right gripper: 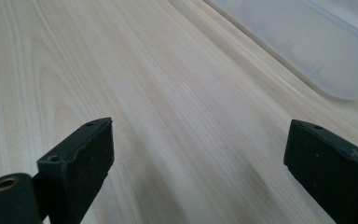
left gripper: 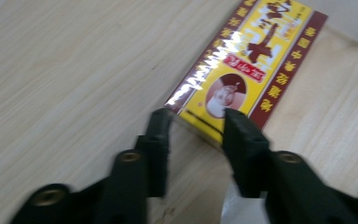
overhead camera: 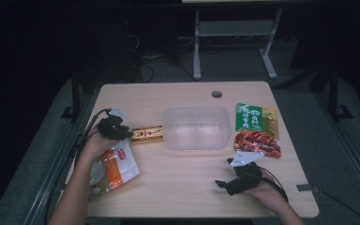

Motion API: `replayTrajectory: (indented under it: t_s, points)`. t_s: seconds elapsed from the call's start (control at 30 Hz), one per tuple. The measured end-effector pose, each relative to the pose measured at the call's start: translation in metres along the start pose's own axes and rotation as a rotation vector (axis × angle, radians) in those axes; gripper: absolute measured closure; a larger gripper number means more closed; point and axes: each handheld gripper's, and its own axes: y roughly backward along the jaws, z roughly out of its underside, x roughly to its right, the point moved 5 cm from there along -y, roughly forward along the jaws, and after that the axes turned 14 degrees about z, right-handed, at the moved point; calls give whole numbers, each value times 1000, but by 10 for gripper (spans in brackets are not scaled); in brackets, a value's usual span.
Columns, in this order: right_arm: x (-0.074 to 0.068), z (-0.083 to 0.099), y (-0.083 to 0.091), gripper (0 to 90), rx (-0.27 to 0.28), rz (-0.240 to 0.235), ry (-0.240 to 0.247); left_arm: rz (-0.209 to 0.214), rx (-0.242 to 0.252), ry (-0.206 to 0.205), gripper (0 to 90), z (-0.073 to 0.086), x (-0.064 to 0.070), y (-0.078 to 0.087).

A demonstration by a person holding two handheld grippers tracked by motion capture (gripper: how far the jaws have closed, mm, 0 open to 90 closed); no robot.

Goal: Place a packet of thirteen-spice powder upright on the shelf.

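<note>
Jaws of my left gripper (left gripper: 193, 116) are sitting narrowly parted at the glossy yellow snack packet's (left gripper: 254, 60) flat end; my right gripper (right gripper: 200, 154) is gaping wide over grainy wooden table (right gripper: 135, 93).

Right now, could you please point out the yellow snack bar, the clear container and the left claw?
yellow snack bar (left gripper: 256, 56): left gripper view, wrapper middle.
clear container (overhead camera: 197, 111): high view, far rim.
left claw (left gripper: 196, 126): left gripper view, between fingertips.

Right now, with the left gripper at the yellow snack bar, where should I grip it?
Grip the yellow snack bar across its near short end, coming in along its length from the left gripper side. It lies flat, long and narrow, and that end already sits between the open jaws; the clear tub likely blocks the far end.
</note>
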Motion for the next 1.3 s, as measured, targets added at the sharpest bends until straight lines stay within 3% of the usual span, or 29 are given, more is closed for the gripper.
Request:
replayTrajectory:
  t_s: [0.1,0.17,0.43,0.77,0.93,1.17,1.3]
  points:
    - [0,0,0,79,-3,-3,-1,16,-19,-69,363,-6,3,-7]
    - [0,1,0,79,-1,-2,2,16,-47,-105,315,-10,4,-11]
    - [0,1,-1,79,-5,-8,2,60,-99,-159,201,-16,6,-31]
    - [-1,2,-1,79,-8,-13,4,73,-143,-161,189,-11,0,-43]
    - [-1,2,-1,79,-8,-14,4,75,-144,-164,272,-11,-1,-40]
    - [-1,2,-1,80,-7,-12,5,74,-143,-139,296,-11,-2,-40]
    - [-1,2,-1,80,-8,-12,5,81,-129,-94,308,-12,-3,-39]
